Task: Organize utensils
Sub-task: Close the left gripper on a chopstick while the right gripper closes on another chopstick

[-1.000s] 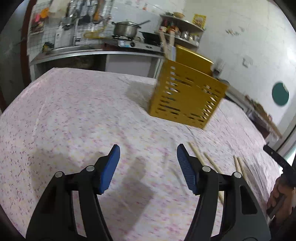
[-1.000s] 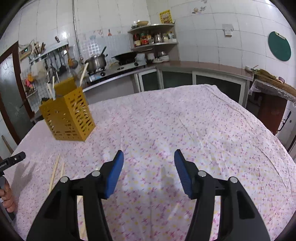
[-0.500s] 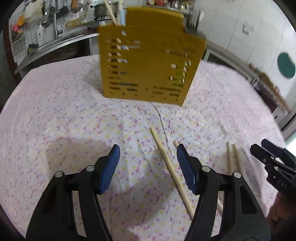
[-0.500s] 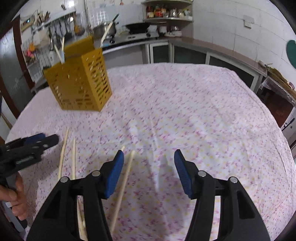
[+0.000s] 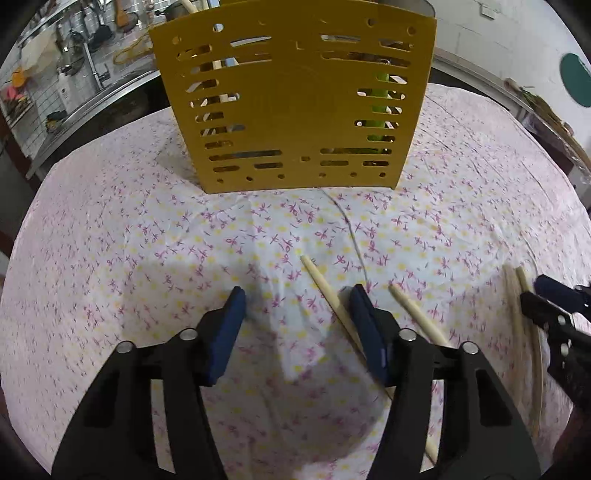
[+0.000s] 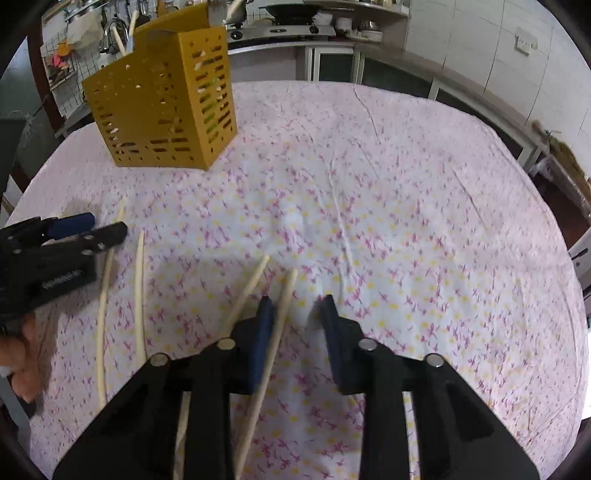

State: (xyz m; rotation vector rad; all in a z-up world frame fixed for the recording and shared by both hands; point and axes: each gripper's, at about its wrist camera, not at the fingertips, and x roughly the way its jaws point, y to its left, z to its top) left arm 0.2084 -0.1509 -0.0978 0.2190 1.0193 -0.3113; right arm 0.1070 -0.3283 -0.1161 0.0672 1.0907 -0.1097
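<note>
A yellow slotted utensil holder (image 5: 291,99) stands on the flowered tablecloth, with a few sticks and a green item inside; it also shows in the right wrist view (image 6: 162,99). Several wooden chopsticks lie loose on the cloth. My left gripper (image 5: 295,295) is open low over the cloth, one chopstick (image 5: 325,291) lying between its fingers beside the right pad. My right gripper (image 6: 295,304) is open, with one chopstick (image 6: 280,306) lying between its fingers next to the left pad and another chopstick (image 6: 247,291) just outside it. Two more chopsticks (image 6: 138,280) lie further left.
The left gripper shows at the left edge of the right wrist view (image 6: 66,240); the right gripper shows at the right edge of the left wrist view (image 5: 554,306). A kitchen counter with stove and pots (image 6: 288,26) runs behind the table.
Both grippers have dropped lower and moved forward toward the chopsticks. The holder now looms larger in the left view. Both stay open.
</note>
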